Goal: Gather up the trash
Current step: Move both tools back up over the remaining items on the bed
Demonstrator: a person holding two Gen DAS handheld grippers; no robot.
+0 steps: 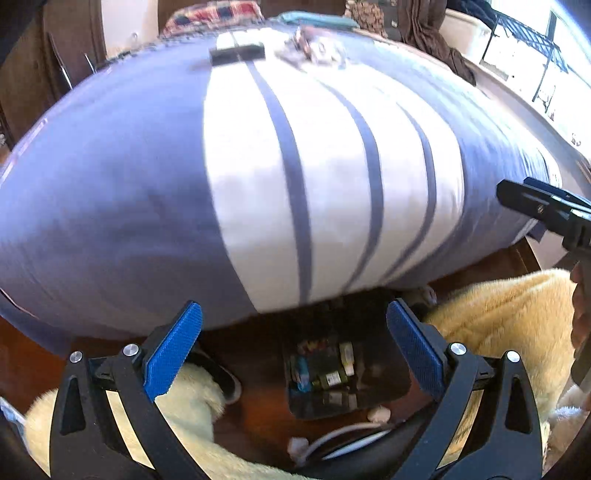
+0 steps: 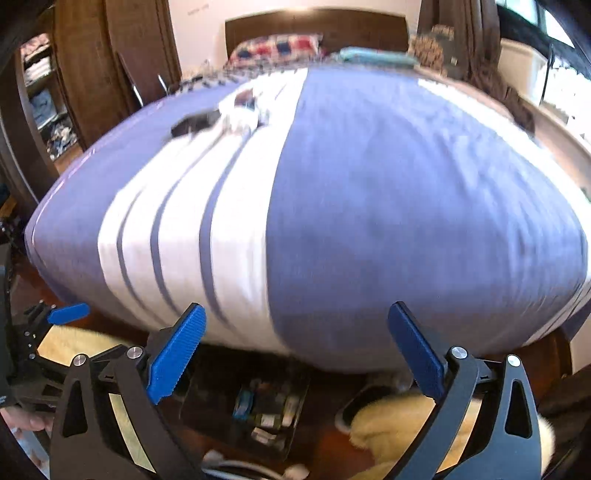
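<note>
Above the bed [image 1: 147, 203], both hand-held grippers agape.

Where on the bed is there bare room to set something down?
The near blue and white striped duvet is bare up to the foot edge. It is crowded at the far end, around the crumpled shiny wrappers and dark flat box near the pillows.

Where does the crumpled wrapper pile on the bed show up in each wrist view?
Left wrist: wrapper pile lies at top centre, far up the bed, just right of a dark flat item.
Right wrist: wrapper pile lies upper left of centre, with the dark flat item to its left.
Shared landmark: the plaid pillow at the head of the bed.
</note>
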